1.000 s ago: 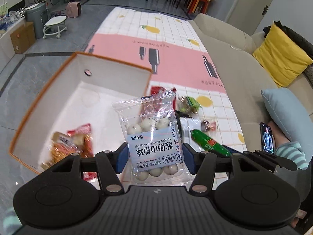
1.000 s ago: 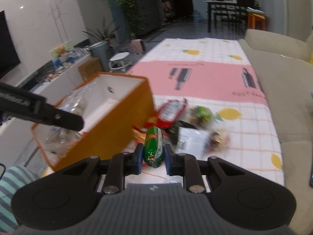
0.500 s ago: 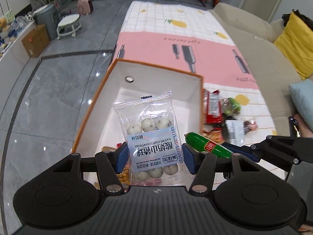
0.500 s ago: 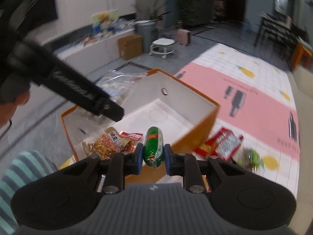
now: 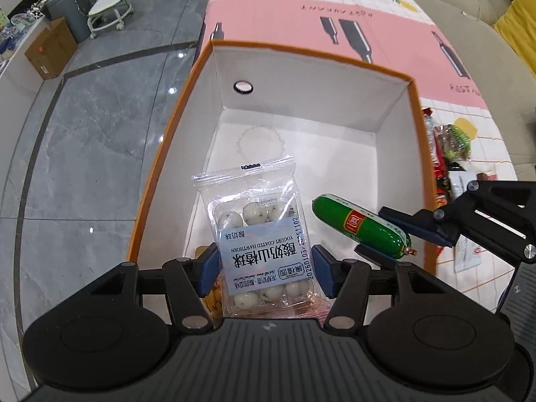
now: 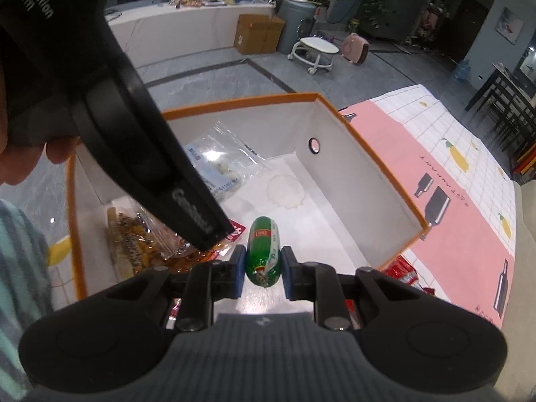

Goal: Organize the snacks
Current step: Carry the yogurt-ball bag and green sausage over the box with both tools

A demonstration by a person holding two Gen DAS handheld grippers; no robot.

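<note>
An orange-rimmed box with white inner walls stands open on the floor mat. My left gripper is shut on a clear packet of white yogurt-coated hawthorn balls, held over the box's inside; the same packet shows behind the left tool in the right wrist view. My right gripper is shut on a green sausage, also over the box, and that sausage appears beside the packet in the left wrist view. A bag of yellow-brown snacks and a red wrapper lie on the box floor.
Several loose snack packets lie on the checked mat right of the box, with a red one by its near corner. A beige sofa borders the mat. Grey tiled floor lies left, with a cardboard carton and wheeled stool beyond.
Both grippers have swung from over the mat to over the box and tilted downward, each keeping its snack. The right gripper has rolled, bringing the box interior under the sausage.
</note>
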